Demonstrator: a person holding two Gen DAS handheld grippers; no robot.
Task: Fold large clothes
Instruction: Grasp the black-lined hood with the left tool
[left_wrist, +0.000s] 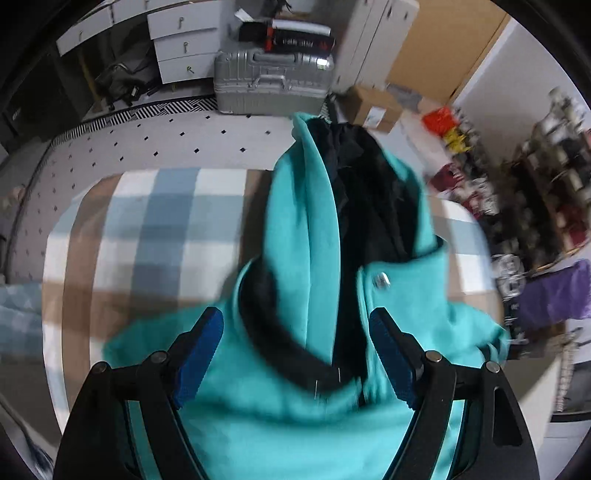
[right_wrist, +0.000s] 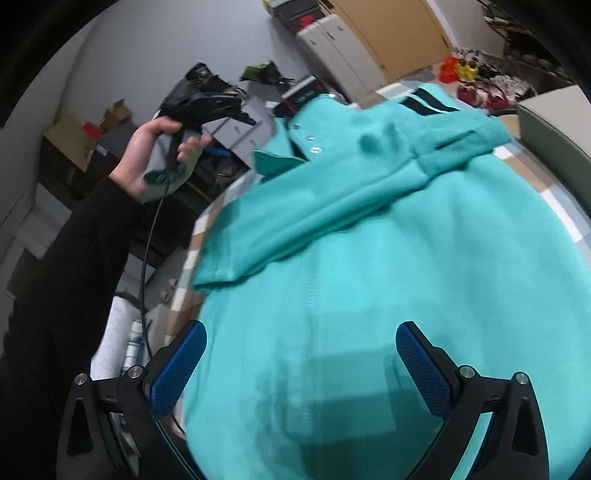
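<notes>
A turquoise polo shirt (right_wrist: 369, 266) with black collar trim lies on a checked blue-and-white cloth (left_wrist: 155, 229). In the left wrist view its collar end (left_wrist: 306, 229) shows, with the black lining and a snap button. My left gripper (left_wrist: 297, 325) is open, jaws wide, just above the collar and shoulder. My right gripper (right_wrist: 301, 339) is open, jaws wide, over the shirt's flat body, not touching it. One side of the shirt is folded over the middle (right_wrist: 314, 206). The left gripper also shows in the right wrist view (right_wrist: 207, 103), held in a hand off the table's far left.
A silver case (left_wrist: 273, 85) and white drawers (left_wrist: 181, 44) stand beyond the table's far edge. A cardboard box (left_wrist: 373, 107) sits near them. Cluttered shelves (left_wrist: 546, 177) are on the right. The person's black sleeve (right_wrist: 66, 258) is at the left.
</notes>
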